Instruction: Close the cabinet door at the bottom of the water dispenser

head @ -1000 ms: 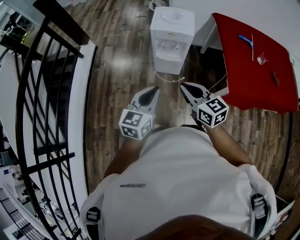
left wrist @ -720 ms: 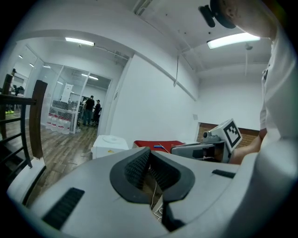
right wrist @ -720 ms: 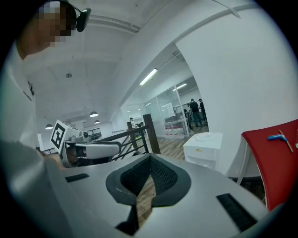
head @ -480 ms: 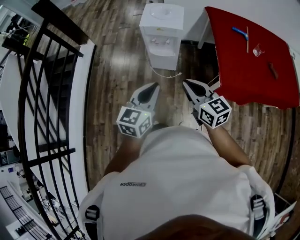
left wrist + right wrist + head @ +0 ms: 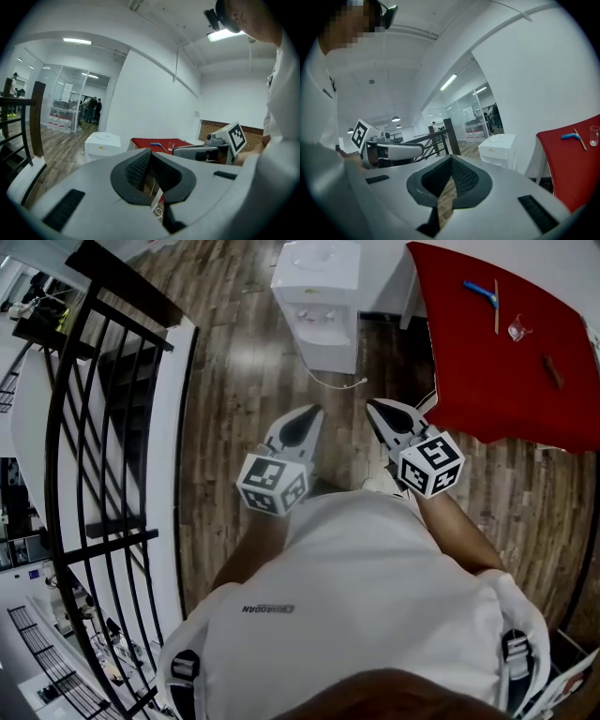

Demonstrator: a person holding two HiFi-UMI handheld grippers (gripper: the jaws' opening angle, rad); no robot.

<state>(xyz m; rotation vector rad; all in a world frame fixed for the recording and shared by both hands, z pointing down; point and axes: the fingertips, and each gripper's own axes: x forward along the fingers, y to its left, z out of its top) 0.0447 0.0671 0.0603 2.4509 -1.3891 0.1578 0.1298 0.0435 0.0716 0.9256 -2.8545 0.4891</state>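
I observed the wooden floor (image 5: 234, 399) filling most of the head view; a black railing (image 5: 103, 427) ran along its left side, and a white wall stood at the top. The person's white shirt (image 5: 366, 615) occupied the lower centre. A red table (image 5: 497, 362) stood at upper right, against the wall. The white water dispenser (image 5: 317, 292) stood at top centre, just left of the red table and well apart from both tools; its lower front faced the person, but I could not tell from any view whether the cabinet door there was ajar or closed.

The left gripper (image 5: 309, 416) and the right gripper (image 5: 375, 411) were held side by side in front of the person, over the floor, both pointing toward the water dispenser; each carried its marker cube (image 5: 272, 484) at the rear. In its own view, the left gripper was clenched, tips meeting, with nothing between the pads; the right gripper was likewise clenched and empty.

A thin white cable (image 5: 342, 382) lay on the floor before the water dispenser. On the red table lay a blue tool (image 5: 480, 292), a thin stick (image 5: 496, 306), a clear glass (image 5: 517, 329) and a small brown item (image 5: 553, 371).
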